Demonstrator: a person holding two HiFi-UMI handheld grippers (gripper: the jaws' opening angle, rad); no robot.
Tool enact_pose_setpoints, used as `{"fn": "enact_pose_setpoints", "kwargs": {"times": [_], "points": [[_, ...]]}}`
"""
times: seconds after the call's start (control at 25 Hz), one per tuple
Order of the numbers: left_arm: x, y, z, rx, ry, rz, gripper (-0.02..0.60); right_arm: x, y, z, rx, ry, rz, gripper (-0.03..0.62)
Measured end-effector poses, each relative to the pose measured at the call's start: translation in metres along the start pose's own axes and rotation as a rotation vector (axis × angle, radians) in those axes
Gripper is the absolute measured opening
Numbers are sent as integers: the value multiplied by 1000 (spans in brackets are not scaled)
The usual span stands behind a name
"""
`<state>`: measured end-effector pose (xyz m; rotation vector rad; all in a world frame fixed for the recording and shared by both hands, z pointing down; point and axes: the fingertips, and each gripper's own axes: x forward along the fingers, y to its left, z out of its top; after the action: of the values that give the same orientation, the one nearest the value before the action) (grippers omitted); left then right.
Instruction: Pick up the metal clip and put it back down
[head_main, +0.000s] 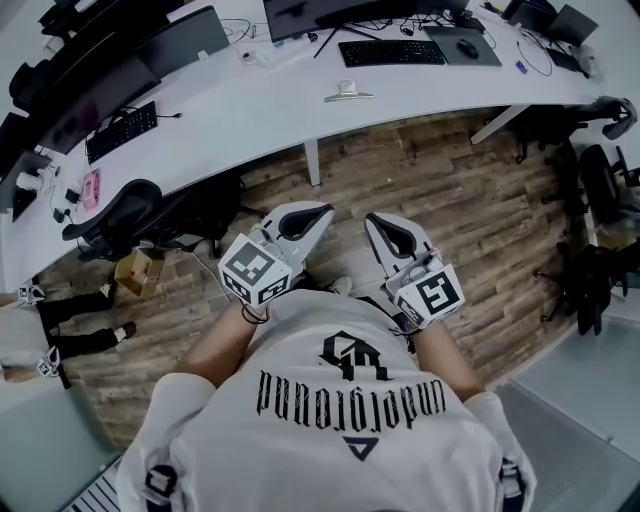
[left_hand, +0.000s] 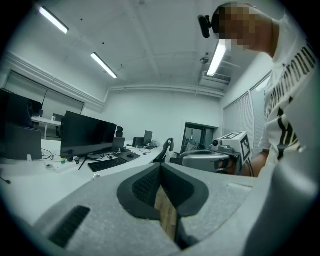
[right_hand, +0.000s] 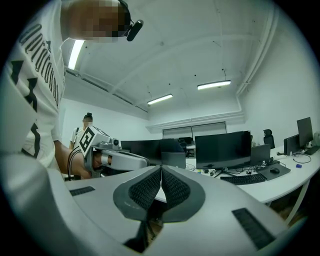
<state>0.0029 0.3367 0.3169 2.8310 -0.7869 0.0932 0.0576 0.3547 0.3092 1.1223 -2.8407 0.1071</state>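
Facing metal clip (head_main: 348, 93) — well ahead, lengthwise along the desk's (head_main: 250, 112) near edge | left gripper (head_main: 322, 212), right gripper (head_main: 372, 222): jaws pressed together, empty — about equally near

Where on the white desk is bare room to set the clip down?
The desk is bare between the metal clip and the left keyboard, and along its front edge right of the clip. Behind, the far keyboard and mouse crowd it.

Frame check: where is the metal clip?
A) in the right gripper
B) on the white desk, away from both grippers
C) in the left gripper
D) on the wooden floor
B: the metal clip lies near the front edge of the white desk, while the left gripper and right gripper are shut on nothing.
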Motion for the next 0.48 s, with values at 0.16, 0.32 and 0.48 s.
{"fn": "enact_pose_setpoints", "kwargs": {"times": [0.16,0.32,0.48], "points": [[13,3,0,-11,-7,-2,12,2,-13,-4,-3,13,-1,15],[23,12,4,-11,-16,-8,12,8,-21,-4,-10,17,4,15],[34,20,4,-21,-16,-18,12,13,-32,-3,-10,24,0,15]]}}
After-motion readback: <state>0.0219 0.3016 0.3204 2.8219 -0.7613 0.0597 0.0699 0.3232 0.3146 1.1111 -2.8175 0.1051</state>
